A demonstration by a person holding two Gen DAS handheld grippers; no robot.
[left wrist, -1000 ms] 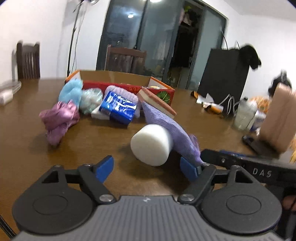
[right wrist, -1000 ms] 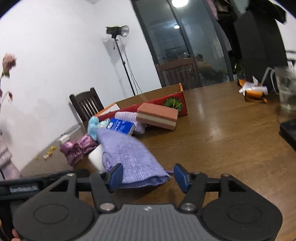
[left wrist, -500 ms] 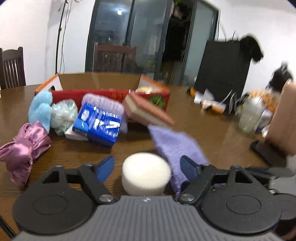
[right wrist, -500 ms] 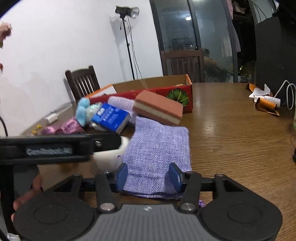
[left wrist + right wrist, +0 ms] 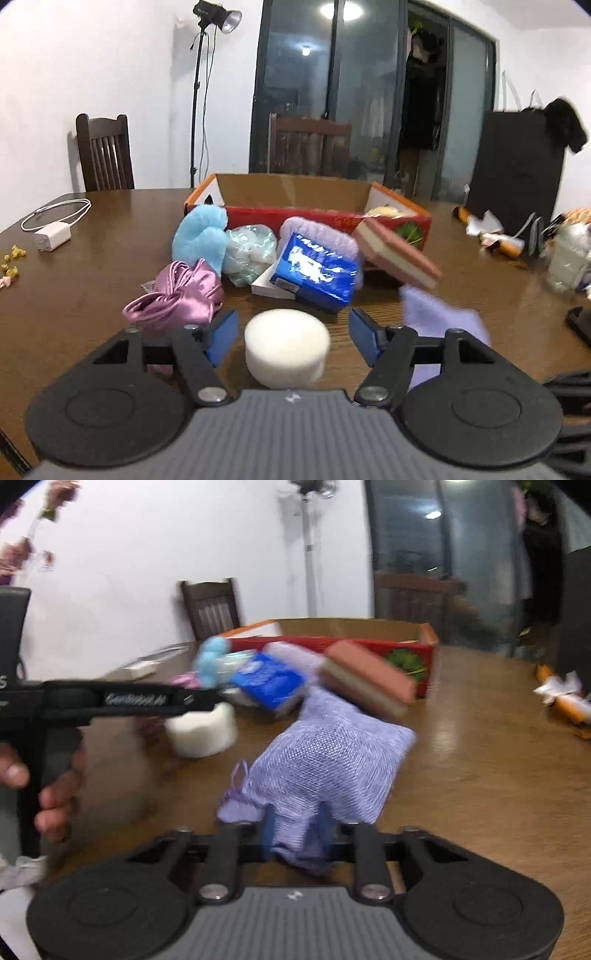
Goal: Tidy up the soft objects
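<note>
Right wrist view: right tongs [image 5: 294,827] are clamped on the lilac woven pouch [image 5: 325,753]; left tongs [image 5: 293,334], open, straddle the white foam cylinder [image 5: 286,349], to be gripped next.

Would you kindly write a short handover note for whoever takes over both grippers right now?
Right gripper: just closed, shut on the near end of the purple mesh pouch, which lies on the table.
Left gripper: open around the white foam cylinder, pads not pressing.
Blue tissue pack, pink sponge, pink satin scrunchie and light blue plush sit before the cardboard box.
Done: pouch gripped. Left: grip the cylinder, sort everything.
</note>
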